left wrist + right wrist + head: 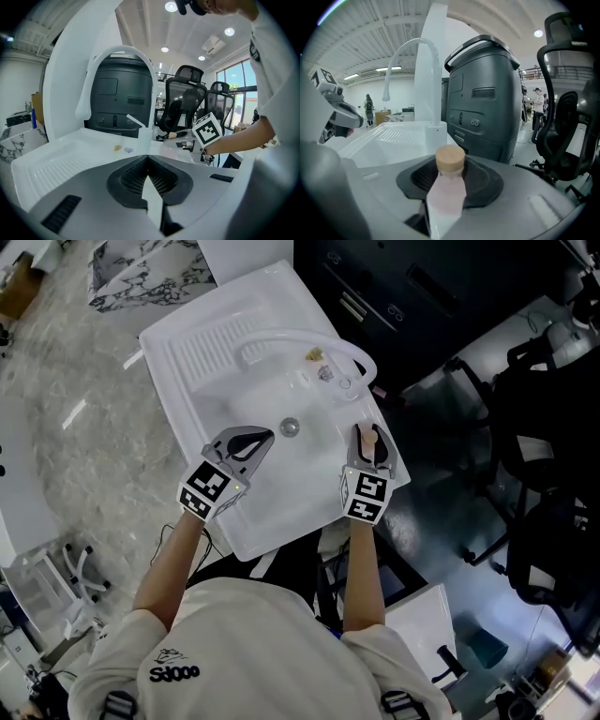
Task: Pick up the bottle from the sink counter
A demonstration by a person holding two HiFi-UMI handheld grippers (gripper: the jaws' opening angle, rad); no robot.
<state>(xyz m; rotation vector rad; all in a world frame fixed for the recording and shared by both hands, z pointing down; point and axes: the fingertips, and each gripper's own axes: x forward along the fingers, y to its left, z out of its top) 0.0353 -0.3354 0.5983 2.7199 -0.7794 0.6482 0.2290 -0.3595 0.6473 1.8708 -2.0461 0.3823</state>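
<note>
A small bottle (pixel 368 440) with pale pink contents and a tan cap stands at the right edge of the white sink counter (pixel 187 334). My right gripper (pixel 372 427) is shut on it. In the right gripper view the bottle (pixel 446 192) fills the gap between the jaws, cap upward. My left gripper (pixel 269 434) hangs over the basin's left part, left of the drain (pixel 290 427). Its jaws meet at the tips with nothing between them, as the left gripper view (pixel 147 158) also shows.
A curved white faucet (pixel 300 338) arches over the basin from its far right corner, with two small bits (pixel 319 354) on the counter by its base. A dark cabinet (pixel 422 296) stands behind the sink, office chairs (pixel 544 427) to the right, marble floor (pixel 75 427) to the left.
</note>
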